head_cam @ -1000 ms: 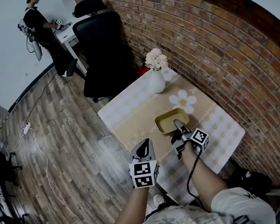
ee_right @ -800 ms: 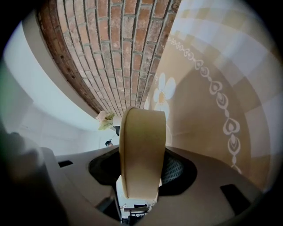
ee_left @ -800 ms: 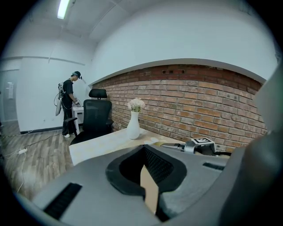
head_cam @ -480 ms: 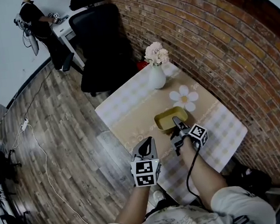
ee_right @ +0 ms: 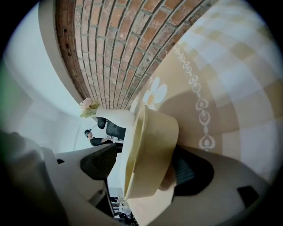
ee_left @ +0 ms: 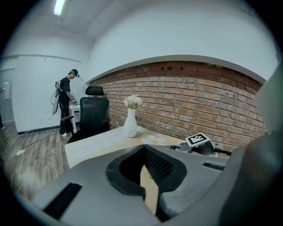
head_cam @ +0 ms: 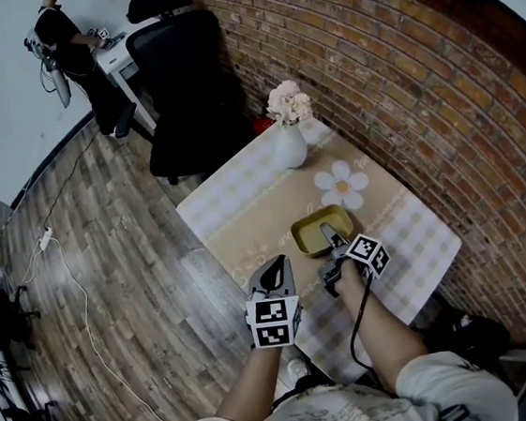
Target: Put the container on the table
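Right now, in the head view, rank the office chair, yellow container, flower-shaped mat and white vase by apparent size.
1. Office chair.
2. Yellow container and flower-shaped mat: about alike, so unranked.
3. White vase, smallest, flowers aside.

**Head view.** The right gripper (head_cam: 329,237), whose jaws have just been opening with one wall between them, covers the near rim of the shallow yellow rectangular container (head_cam: 314,224). The person's arms (head_cam: 375,319) hide the near edge of the checked beige table (head_cam: 234,208). The person in dark clothes (head_cam: 62,34) is cut by the top edge.

**Left gripper view.** The grey body of the left gripper (ee_left: 142,152) hides the container and the table's near half.

**Right gripper view.** The jaw bodies hide the container's (ee_right: 152,150) near end, and whether the pads touch it cannot be told.
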Action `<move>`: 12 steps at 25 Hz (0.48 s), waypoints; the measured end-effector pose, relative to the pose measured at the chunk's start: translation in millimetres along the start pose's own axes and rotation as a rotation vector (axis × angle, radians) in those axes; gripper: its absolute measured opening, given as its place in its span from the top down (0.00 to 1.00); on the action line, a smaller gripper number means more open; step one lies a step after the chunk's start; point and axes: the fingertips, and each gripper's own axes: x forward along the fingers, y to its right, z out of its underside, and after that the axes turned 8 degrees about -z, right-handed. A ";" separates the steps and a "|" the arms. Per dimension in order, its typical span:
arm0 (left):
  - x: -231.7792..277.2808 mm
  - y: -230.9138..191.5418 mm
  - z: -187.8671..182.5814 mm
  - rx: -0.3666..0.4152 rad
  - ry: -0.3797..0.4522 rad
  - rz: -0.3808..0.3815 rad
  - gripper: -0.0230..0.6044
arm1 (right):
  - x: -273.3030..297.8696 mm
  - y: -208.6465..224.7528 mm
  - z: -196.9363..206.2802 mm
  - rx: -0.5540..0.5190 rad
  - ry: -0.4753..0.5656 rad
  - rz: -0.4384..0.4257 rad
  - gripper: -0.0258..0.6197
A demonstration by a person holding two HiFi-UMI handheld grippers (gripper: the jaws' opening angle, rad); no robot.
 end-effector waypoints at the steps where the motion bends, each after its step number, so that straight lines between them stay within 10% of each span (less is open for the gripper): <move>1: -0.8 1.1 -0.7 0.001 0.001 0.001 0.96 | -2.4 1.4 -0.5 -0.015 -0.001 0.019 0.39; 12: -22.3 14.3 -6.0 0.005 0.020 0.018 0.96 | -42.5 7.5 4.9 -0.012 0.016 0.037 0.37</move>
